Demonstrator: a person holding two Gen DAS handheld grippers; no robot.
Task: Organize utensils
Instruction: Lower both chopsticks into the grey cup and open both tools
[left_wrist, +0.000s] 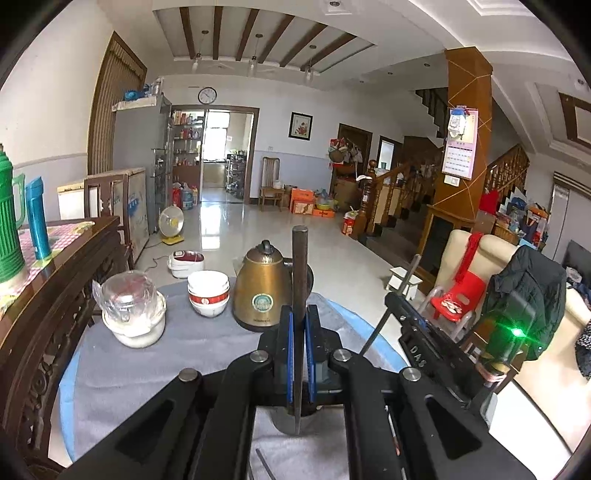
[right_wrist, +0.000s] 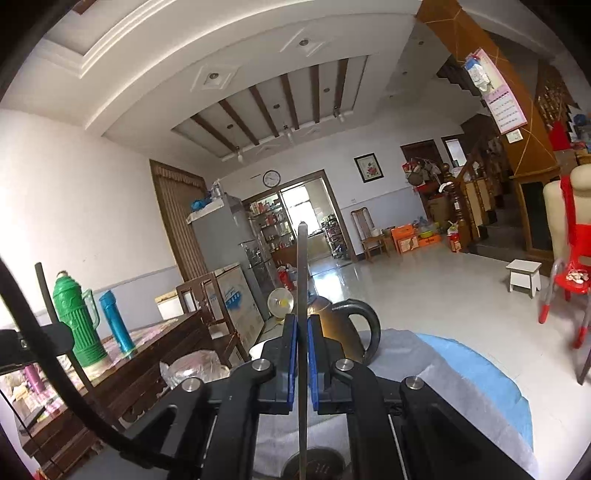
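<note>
Chopsticks, one per gripper, are what I have in hand. My left gripper is clamped tight on a dark chopstick that stands nearly upright between the blue pads, its top above the jaws and its lower end hanging over a round metal holder on the grey cloth. My right gripper is pinched just as narrowly on a second chopstick, also upright, with what looks like the same perforated holder below it.

I judge the step to be dropping both sticks into that holder. To do it well I would keep each stick vertical, bring its lower tip inside the rim before letting the pads part, and go one hand at a time so the two grippers, already close together in the left view, do not knock. The kettle and bowls stand just beyond, so I would come in from above rather than sweep sideways. Another thin stick lies on the cloth near the holder; I would leave it for the next pass.
</note>
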